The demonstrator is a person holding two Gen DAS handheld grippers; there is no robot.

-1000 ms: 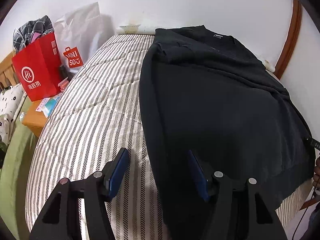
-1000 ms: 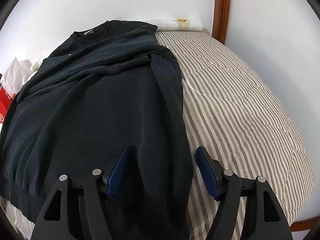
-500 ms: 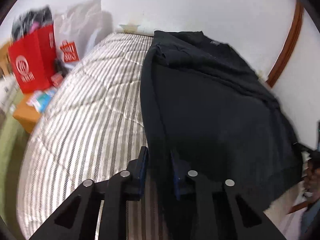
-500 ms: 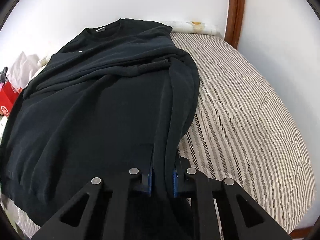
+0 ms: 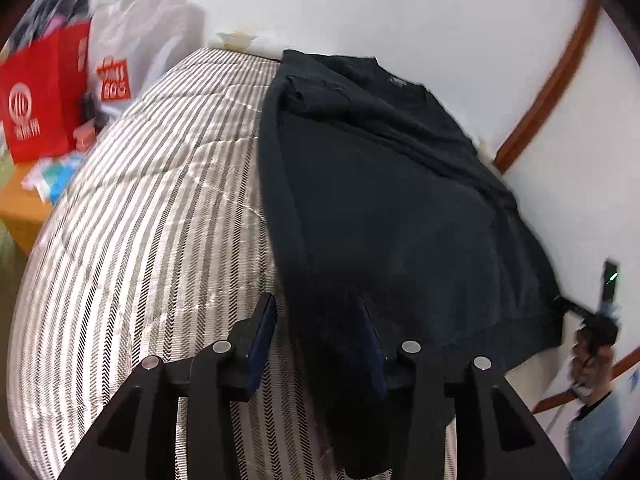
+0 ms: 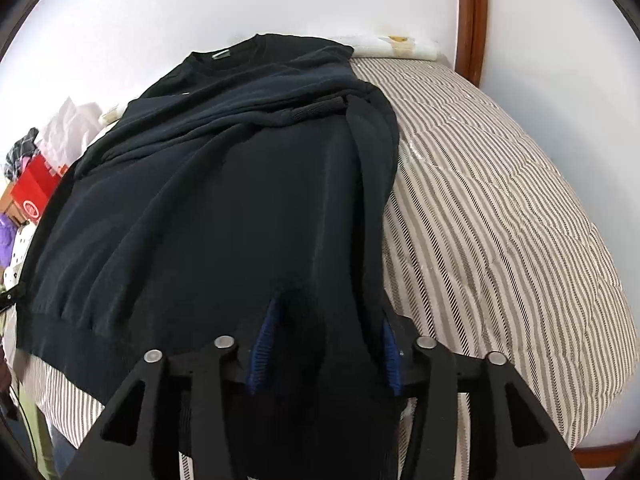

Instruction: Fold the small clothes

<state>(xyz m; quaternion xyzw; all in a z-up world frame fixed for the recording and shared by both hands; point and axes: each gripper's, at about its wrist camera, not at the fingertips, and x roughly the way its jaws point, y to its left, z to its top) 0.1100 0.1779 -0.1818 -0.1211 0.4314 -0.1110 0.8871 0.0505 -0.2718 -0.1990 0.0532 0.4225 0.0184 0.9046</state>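
A black sweatshirt (image 5: 392, 200) lies spread on the striped bed, collar at the far end, both sleeves folded in across the chest. It also shows in the right wrist view (image 6: 224, 200). My left gripper (image 5: 316, 340) is open over the sweatshirt's near left hem corner, with cloth lying between the blue pads. My right gripper (image 6: 326, 344) is open over the near right hem corner, with a hump of cloth between its pads.
The striped quilt (image 5: 152, 240) covers the bed (image 6: 500, 220). A red paper bag (image 5: 40, 96) and a white shopping bag (image 5: 132, 60) stand beside the bed at the left. A wooden door frame (image 6: 470, 16) and white walls are behind. A person's hand (image 5: 592, 340) is at the right.
Both grippers were open, shut on the hem corners half a second ago, and now stand open again. The cloth is bunched up between the pads.
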